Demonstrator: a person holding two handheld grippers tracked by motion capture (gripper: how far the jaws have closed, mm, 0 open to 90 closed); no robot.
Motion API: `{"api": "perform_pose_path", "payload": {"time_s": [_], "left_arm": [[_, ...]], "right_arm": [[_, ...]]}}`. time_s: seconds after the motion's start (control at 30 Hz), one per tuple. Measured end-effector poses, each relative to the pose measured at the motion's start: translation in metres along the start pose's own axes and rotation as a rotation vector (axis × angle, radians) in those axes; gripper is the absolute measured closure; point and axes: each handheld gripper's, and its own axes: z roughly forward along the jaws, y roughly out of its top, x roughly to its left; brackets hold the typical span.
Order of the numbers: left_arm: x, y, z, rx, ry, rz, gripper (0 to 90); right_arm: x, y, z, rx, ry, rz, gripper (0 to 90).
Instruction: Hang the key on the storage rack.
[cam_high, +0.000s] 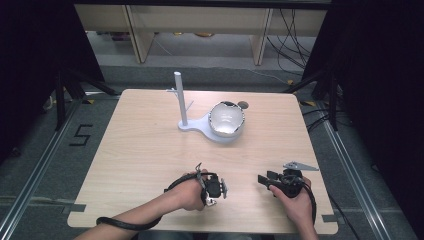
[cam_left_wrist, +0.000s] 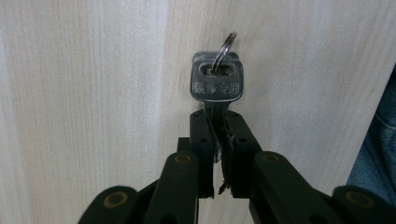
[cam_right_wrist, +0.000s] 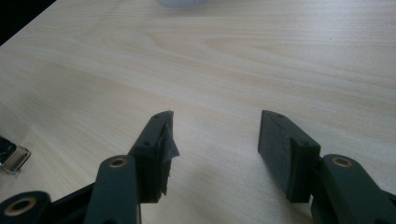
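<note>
One silver key (cam_left_wrist: 216, 83), maybe two stacked flat, on one thin ring (cam_left_wrist: 227, 45); blade pinched between the pads of the left tool (cam_left_wrist: 217, 140), bow and ring sticking out past the tips, over bare wood of the desk (cam_left_wrist: 93, 93). Seen from above, left tool (cam_high: 214, 187) near the front edge, a little left of centre, jaws pressed together on the key. Right tool (cam_high: 265, 180) just to the side, well apart from the left one, also close to the front edge; jaws spread wide, nothing between them, only wood grain beneath (cam_right_wrist: 215, 140). Farther back, one white stand (cam_high: 200, 125) with one upright post (cam_high: 178, 97) and short pegs, and one shiny metal bowl (cam_high: 226, 119) resting on the stand's base, both right of centre toward the far edge. Wide open stretch of desk between tools and stand; left half bare out to its edge.
</note>
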Motion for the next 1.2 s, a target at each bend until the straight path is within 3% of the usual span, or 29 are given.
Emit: {"api": "perform_pose_path", "payload": {"time_s": [0.23, 0.4, 0.43, 0.47, 0.5, 0.57, 0.87, 1.2], "left_arm": [[0.005, -0.001, 0.0, -0.003, -0.04, -0.054, 82.8], [0.005, 0.0, 0.001, -0.005, -0.028, -0.028, 82.8], [0.005, 0.0, 0.0, 0.002, -0.032, -0.014, 82.9], [0.004, 0.0, 0.001, -0.002, -0.024, -0.009, 82.9], [0.004, 0.001, 0.0, 0.005, -0.025, -0.005, 82.9], [0.003, -0.001, 0.001, -0.009, -0.018, -0.011, 83.0], [0.007, -0.009, 0.0, -0.04, -0.038, -0.063, 83.2], [0.012, -0.015, -0.012, -0.047, -0.021, -0.068, 83.1]], "right_arm": [[0.0, 0.0, -0.001, 0.007, 0.001, 0.015, 46.4], [0.0, 0.0, -0.001, 0.005, 0.001, 0.014, 46.5], [0.002, 0.0, -0.002, 0.019, -0.008, 0.036, 46.5], [0.0, 0.0, -0.001, 0.005, 0.003, 0.019, 46.4], [0.002, 0.0, -0.001, 0.014, 0.002, 0.04, 46.4], [-0.001, 0.0, 0.0, 0.004, 0.0, 0.008, 46.5], [0.001, 0.0, 0.0, 0.002, 0.013, 0.039, 46.6], [0.001, 0.0, -0.001, 0.013, -0.002, 0.03, 46.6]]}}
